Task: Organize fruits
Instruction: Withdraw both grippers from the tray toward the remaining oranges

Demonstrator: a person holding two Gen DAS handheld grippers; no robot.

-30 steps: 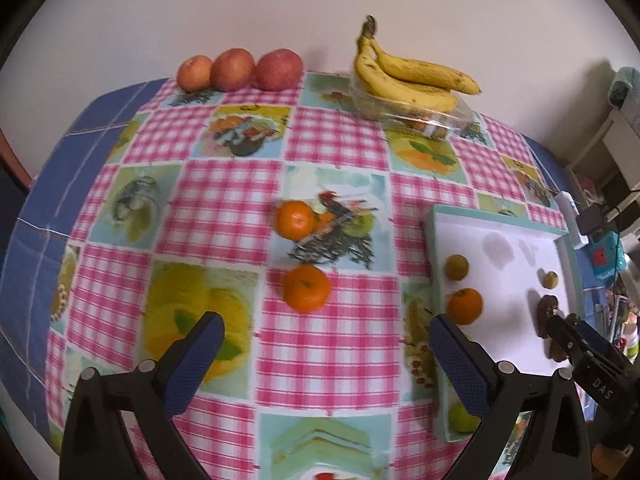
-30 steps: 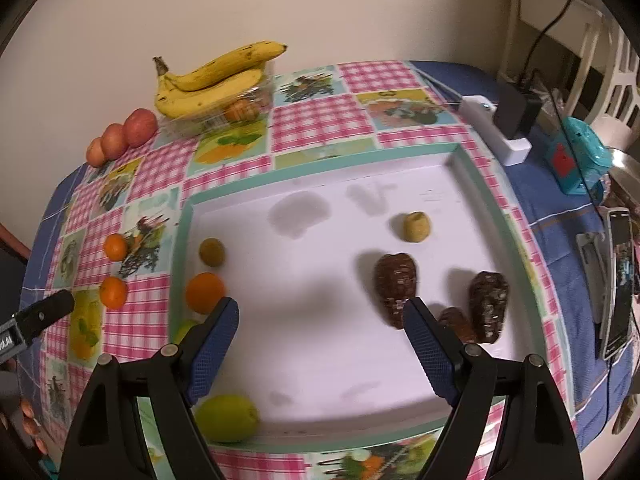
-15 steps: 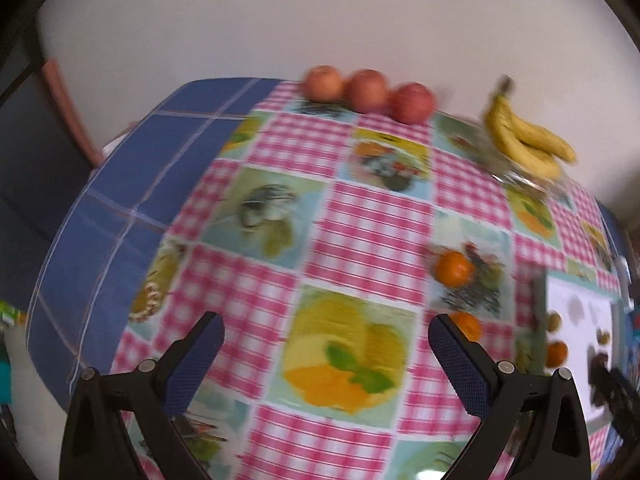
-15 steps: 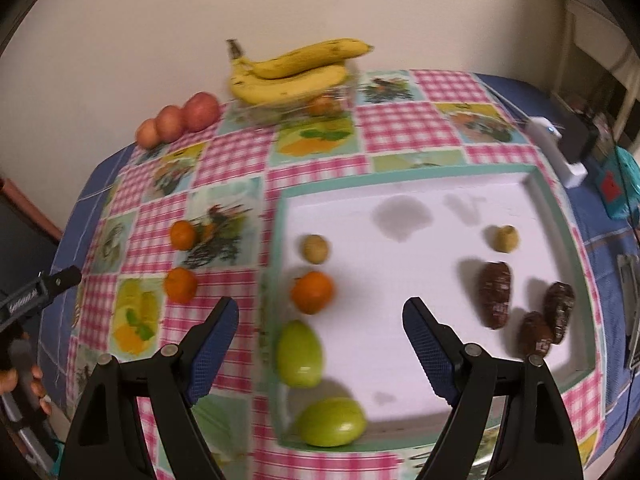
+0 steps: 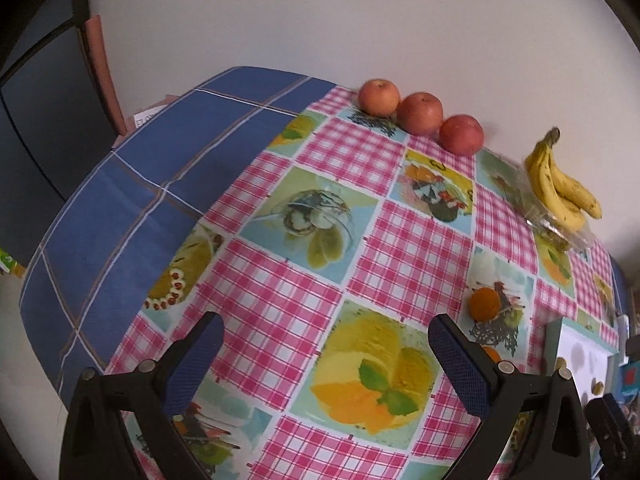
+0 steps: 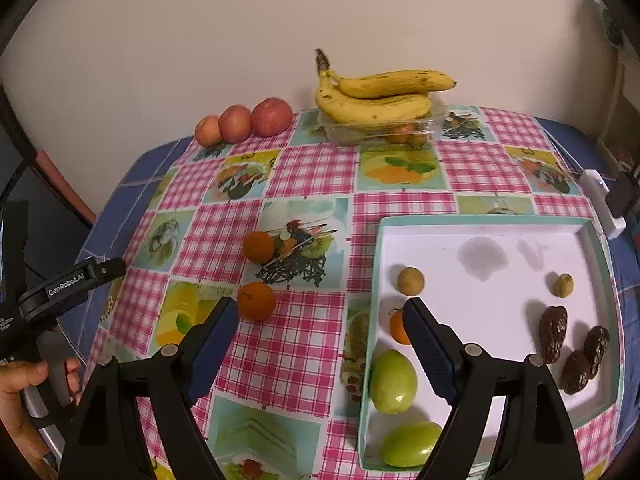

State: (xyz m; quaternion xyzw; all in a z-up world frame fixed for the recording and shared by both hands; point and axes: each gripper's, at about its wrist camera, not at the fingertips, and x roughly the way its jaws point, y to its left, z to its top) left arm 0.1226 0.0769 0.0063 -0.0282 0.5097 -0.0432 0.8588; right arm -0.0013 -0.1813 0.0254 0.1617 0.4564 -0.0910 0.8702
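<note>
Right wrist view: right gripper (image 6: 320, 344) hovers over the seam between cloth and tray, jaws wide and holding nothing, well placed to reach either side.
Left wrist view: left gripper (image 5: 326, 354) is turned toward the blue end of the worktop (image 5: 132, 200), jaws wide and empty; a hand (image 6: 24, 376) grips its handle at the edge.
Tray: white tray (image 6: 500, 228) already holds grouped fruit, probably the sorting place.
Inside tray: two green fruits (image 6: 394, 376), one small orange (image 6: 397, 327), two small yellowish fruits (image 6: 410, 281), three dates (image 6: 554, 334) clustered at the far side.
Loose fruit: two oranges (image 6: 256, 301) lie on the cloth, the near one just beside the right gripper's left jaw, likely next to go in.
Back row: three apples (image 6: 272, 117) lined up at the wall; bananas (image 6: 376, 96) rest on a clear punnet (image 6: 384, 130).
</note>
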